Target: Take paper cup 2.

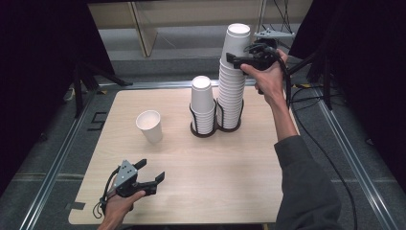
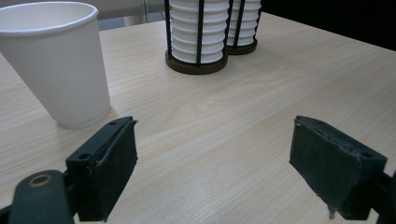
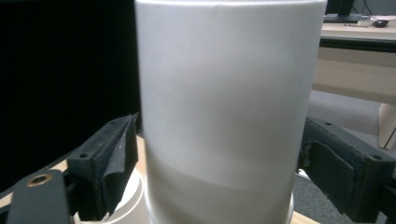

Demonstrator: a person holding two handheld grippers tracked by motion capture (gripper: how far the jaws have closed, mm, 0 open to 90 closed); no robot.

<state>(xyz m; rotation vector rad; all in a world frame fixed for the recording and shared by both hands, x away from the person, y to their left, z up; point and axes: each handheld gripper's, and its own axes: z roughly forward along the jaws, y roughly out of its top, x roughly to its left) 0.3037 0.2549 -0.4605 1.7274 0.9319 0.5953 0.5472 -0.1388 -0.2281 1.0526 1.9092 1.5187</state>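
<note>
A pale wooden worktop [image 1: 206,187] sits on a grey floor with metal rails either side and black curtains all round. From the high view, the near half of that worktop is bare wood, so my left gripper [image 1: 152,171] has free room ahead and to the right; it hovers low near the front left corner, close to the front edge, fingers spread with nothing between them. A single paper cup [image 1: 150,126] stands upright just beyond it, well apart from the left edge. Farther back a dark twin holder [image 1: 210,130] carries a short stack of cups [image 1: 202,103] and, touching beside it, a tall stack [image 1: 233,76] that rises past the worktop's far edge in the picture. My right gripper [image 1: 231,59] reaches in from the right at the top cup [image 1: 238,40] of that tall stack.

In the left gripper view my two fingers [image 2: 109,163] stand wide apart over bare wood, the single cup [image 2: 58,60] just past the left one, the holder's wire bars and stacked rims farther off (open grain between).

In the right gripper view the top cup [image 3: 224,102] stands between my fingers [image 3: 114,163]; both sit right at its sides, but I cannot tell whether they press it. A desk [image 3: 357,60] shows behind at right, darkness at left.
</note>
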